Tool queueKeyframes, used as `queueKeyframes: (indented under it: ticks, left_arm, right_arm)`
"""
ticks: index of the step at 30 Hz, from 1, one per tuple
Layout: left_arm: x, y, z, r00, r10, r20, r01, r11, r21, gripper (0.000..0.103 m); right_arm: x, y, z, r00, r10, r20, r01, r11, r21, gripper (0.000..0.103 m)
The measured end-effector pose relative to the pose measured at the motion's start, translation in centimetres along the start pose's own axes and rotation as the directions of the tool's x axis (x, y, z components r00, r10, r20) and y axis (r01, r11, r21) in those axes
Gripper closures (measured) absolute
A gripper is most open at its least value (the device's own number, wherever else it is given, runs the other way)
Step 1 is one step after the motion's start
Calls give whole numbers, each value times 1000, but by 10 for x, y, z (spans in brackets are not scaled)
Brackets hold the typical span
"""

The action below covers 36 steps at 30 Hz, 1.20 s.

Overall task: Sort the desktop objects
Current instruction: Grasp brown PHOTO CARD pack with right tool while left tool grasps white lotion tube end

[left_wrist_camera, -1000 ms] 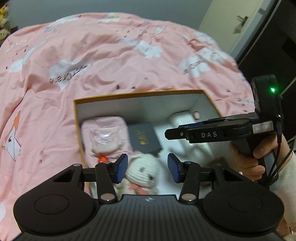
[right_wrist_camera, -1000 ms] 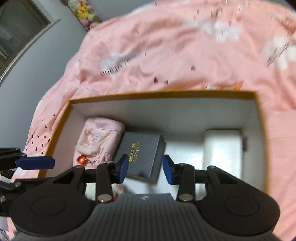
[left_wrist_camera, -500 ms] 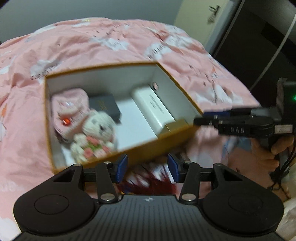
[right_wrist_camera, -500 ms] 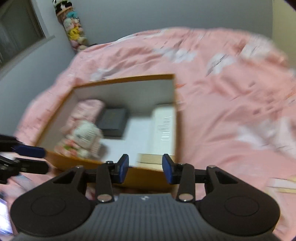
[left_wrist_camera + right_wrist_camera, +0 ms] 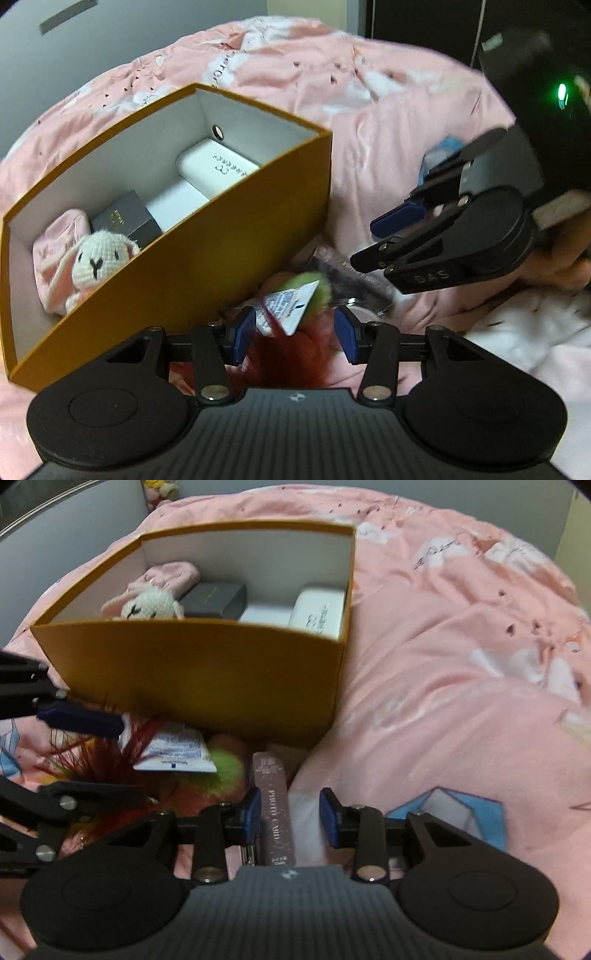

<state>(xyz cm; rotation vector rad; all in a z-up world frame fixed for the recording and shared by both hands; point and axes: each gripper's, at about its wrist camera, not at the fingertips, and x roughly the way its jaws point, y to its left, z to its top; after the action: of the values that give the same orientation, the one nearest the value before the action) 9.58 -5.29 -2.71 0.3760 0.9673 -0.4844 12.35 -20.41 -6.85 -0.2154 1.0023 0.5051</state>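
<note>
Box point(image 5: 207, 672) front edge crowded w/ clutter; both tools point(image 5: 295, 330) point(image 5: 288, 814) open, empty-handed.

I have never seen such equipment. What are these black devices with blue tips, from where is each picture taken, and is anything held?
No robot is here: a person carries a hand-held gripper in each hand, each with a camera looking along its two blue-padded fingers. One picture is from the left gripper, the other from the right gripper; each also shows the other gripper at its edge. On the pink blanket stands an orange box holding a knitted bunny, a dark box and a white case. In front lie a white tube, red feathers and a glittery photo-card pack. Both grippers are open; nothing is held.
</note>
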Motion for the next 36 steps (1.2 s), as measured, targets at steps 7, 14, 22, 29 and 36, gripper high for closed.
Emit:
queueKeyframes:
  ticks: [7,14,22,29,36]
  left_arm:
    - [29,-6,-2,995,69,-66,-62,992,107,48]
    - [42,-9,-4,993,102,-59,-93,987,130,63]
    - [33,-6,-3,994,111,-11,-109,988,107,78]
    - [18,22,-4,999,42,-9,-42,999,-35,78]
    - [43,-2,19,999,48,-9,-47,996,70,78]
  right_arm:
    - [23,-6,4,998,48,-50,-49,999,-23,67]
    - [40,-8,3,991,98,-91,-98,995,-2,72]
    - [49,-13,2,981,162,-105,-159,987,29,76]
    - [46,-16,1,978,180,-107,-177,983,41,76]
    - [45,-16,-2,976,189,-107,-185,981,52,77]
